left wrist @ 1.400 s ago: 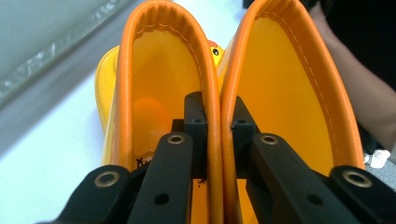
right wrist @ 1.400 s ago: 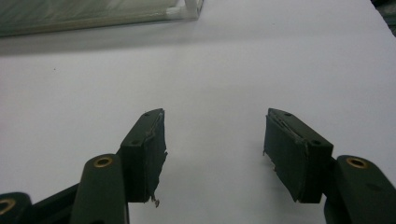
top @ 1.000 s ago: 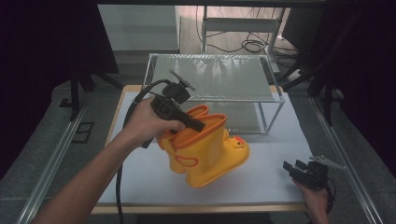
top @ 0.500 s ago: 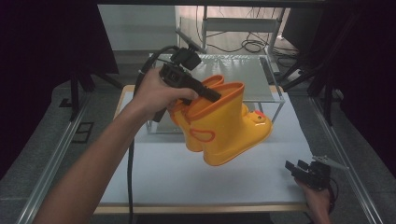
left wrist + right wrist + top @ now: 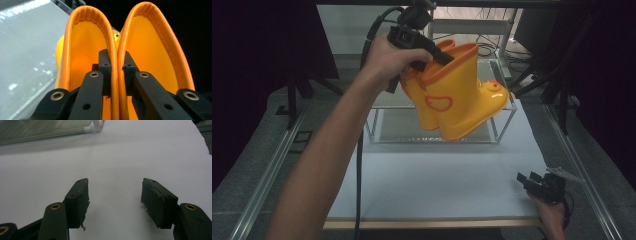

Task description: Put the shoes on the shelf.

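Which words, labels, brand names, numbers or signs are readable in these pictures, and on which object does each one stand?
No readable text: there are no words, numbers or brand names.
Pair of yellow rubber boots with orange rims: an orange oval outline on the shaft and a duck-like face on the toe, no letters.
Clear glass box with metal frame: no label.
White table top: unmarked.
Black left gripper and black right gripper: no marking visible.

The left hand-held gripper (image 5: 439, 56) is raised on an outstretched forearm with its jaws pinched nearly together, while the right hand-held gripper (image 5: 528, 180) sits low with its jaws spread apart.
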